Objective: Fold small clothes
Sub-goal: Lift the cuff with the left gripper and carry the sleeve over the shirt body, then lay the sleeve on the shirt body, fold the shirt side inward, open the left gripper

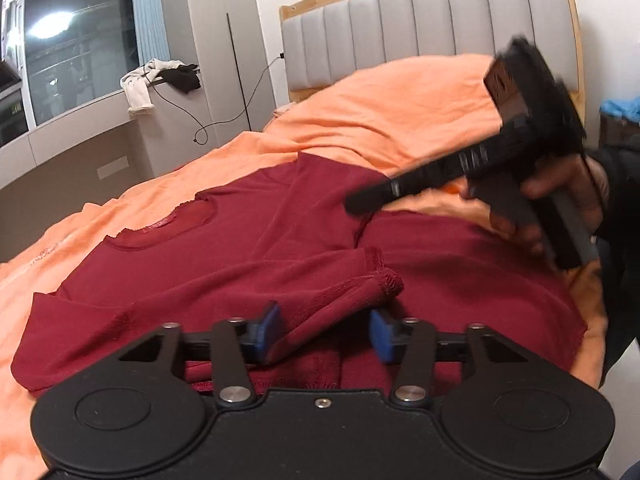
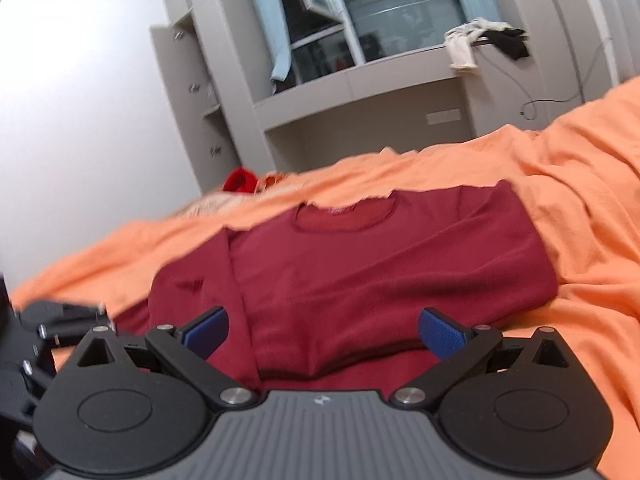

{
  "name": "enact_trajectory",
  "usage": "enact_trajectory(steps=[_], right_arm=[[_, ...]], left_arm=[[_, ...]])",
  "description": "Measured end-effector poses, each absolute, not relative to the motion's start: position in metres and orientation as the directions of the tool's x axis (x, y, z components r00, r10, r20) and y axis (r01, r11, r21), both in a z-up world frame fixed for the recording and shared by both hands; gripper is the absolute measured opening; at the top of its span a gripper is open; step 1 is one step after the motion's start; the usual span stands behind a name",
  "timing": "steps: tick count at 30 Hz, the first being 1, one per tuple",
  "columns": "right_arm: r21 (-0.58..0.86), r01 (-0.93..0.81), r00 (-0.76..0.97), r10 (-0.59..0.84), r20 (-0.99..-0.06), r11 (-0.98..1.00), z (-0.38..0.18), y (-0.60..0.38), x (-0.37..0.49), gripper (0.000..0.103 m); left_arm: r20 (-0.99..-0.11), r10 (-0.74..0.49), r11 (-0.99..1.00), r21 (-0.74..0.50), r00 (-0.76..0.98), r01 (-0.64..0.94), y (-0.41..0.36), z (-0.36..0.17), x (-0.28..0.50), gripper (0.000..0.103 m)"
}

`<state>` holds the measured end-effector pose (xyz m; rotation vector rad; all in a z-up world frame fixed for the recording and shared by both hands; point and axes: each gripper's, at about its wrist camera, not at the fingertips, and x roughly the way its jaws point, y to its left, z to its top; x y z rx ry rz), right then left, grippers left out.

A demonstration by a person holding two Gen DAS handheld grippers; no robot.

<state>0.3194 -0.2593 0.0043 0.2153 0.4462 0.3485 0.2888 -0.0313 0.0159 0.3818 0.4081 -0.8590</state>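
Note:
A dark red long-sleeved top (image 1: 248, 248) lies flat on the orange bed sheet (image 1: 380, 108), neckline toward the left, with a sleeve cuff (image 1: 380, 276) folded across its body. My left gripper (image 1: 325, 330) is open just above the top, its blue pads either side of a fold of the sleeve. My right gripper shows blurred at the right of the left wrist view (image 1: 360, 202), held in a hand above the top. In the right wrist view the right gripper (image 2: 323, 334) is open and empty above the top (image 2: 360, 272), whose right side is folded inward.
A grey padded headboard (image 1: 420, 28) with a wooden frame stands behind the bed. A grey desk and shelf unit (image 2: 360, 92) sits under a window, with white and black clothes (image 2: 484, 40) on the sill. A red item (image 2: 240, 180) lies beyond the bed's far edge.

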Motion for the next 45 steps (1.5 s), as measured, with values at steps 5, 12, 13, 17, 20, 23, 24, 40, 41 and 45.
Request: enact_trajectory(steps=[5,12,13,17,20,23,24,40,41,45], right_arm=[[0.146,-0.305,0.813,0.337,-0.474,0.941,-0.007,-0.237,0.322,0.103],[0.155,-0.310,0.785,0.345,-0.515,0.938,-0.016,-0.237,0.327,0.103],[0.160,-0.310,0.783,0.347,-0.516,0.937,-0.017,-0.238,0.327,0.103],[0.166,-0.313,0.785,0.353,-0.510,0.935,-0.021,-0.239,0.326,0.103],[0.174,-0.315,0.785,0.359,-0.505,0.933,-0.022,-0.243,0.327,0.103],[0.180,-0.318,0.786,0.365,-0.499,0.931,-0.024,-0.244,0.326,0.103],[0.182,-0.319,0.786,0.367,-0.498,0.930,-0.024,-0.245,0.326,0.103],[0.191,-0.321,0.788,0.373,-0.489,0.928,-0.025,-0.249,0.323,0.103],[0.191,-0.321,0.789,0.373,-0.488,0.928,-0.025,-0.249,0.323,0.103],[0.188,-0.323,0.790,0.373,-0.486,0.928,-0.025,-0.250,0.322,0.103]], left_arm=[[-0.382,-0.628,0.700,0.102,0.678,0.706,0.000,0.033,0.302,0.099],[-0.322,-0.472,0.876,-0.067,0.820,0.478,0.054,0.047,0.348,0.102],[-0.328,-0.418,0.905,-0.065,0.847,0.421,0.058,0.047,0.355,0.102],[-0.400,-0.221,0.975,-0.093,0.889,0.201,0.078,0.041,0.394,0.101],[-0.468,-0.148,0.982,-0.171,0.871,0.075,0.096,0.032,0.426,0.095],[-0.553,-0.061,0.965,-0.244,0.831,-0.092,0.113,0.023,0.451,0.078],[-0.549,-0.070,0.953,-0.282,0.833,-0.106,0.118,0.021,0.454,0.076],[-0.583,0.005,0.928,-0.300,0.813,-0.221,0.128,0.006,0.465,0.005],[-0.587,0.002,0.927,-0.303,0.810,-0.222,0.129,0.004,0.466,0.006],[-0.581,-0.006,0.918,-0.327,0.814,-0.227,0.133,0.008,0.459,0.018]])
